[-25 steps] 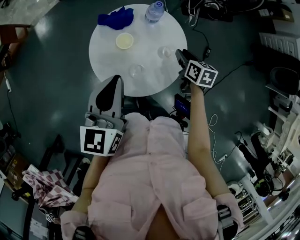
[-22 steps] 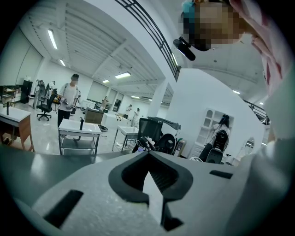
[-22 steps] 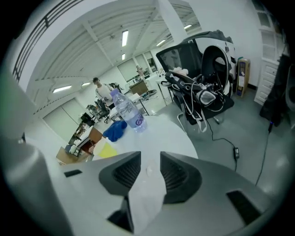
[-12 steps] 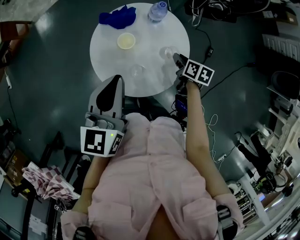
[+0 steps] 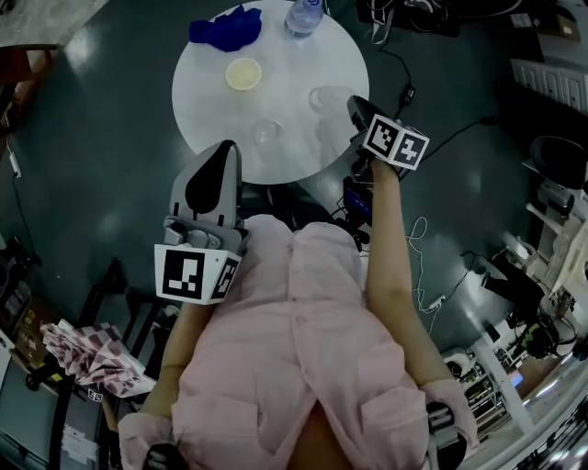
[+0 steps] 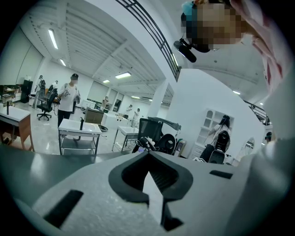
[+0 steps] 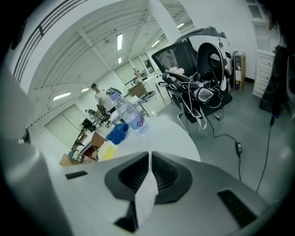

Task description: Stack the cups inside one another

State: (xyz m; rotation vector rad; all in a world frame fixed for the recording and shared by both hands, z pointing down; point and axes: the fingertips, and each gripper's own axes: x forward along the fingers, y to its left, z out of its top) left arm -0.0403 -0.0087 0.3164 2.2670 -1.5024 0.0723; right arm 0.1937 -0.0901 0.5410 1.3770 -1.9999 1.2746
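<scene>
A round white table [image 5: 294, 55] holds a clear cup [image 5: 325, 96] near its right edge, a second clear cup [image 5: 267, 131] toward the front, and a yellow cup [image 5: 243, 73] further back. My right gripper [image 5: 353, 103] sits at the right-hand clear cup's side. Its jaws have just been closing and now stand together. In the right gripper view [image 7: 150, 154] nothing shows between them, only the table [image 7: 170, 138] and the yellow cup [image 7: 109, 151] beyond. My left gripper [image 5: 227, 147] hangs shut and empty off the table's front edge [image 6: 148, 156].
A blue cloth [image 5: 225, 29] and a plastic water bottle [image 5: 303, 16] lie at the table's far side; the right gripper view also shows them, bottle [image 7: 130, 115] and cloth [image 7: 117, 132]. A chair draped with cables [image 7: 203, 87] stands right of the table. Cables run over the dark floor.
My right gripper shifted a little toward the table's edge and back beside the right-hand clear cup. The left gripper has stayed where it was.
</scene>
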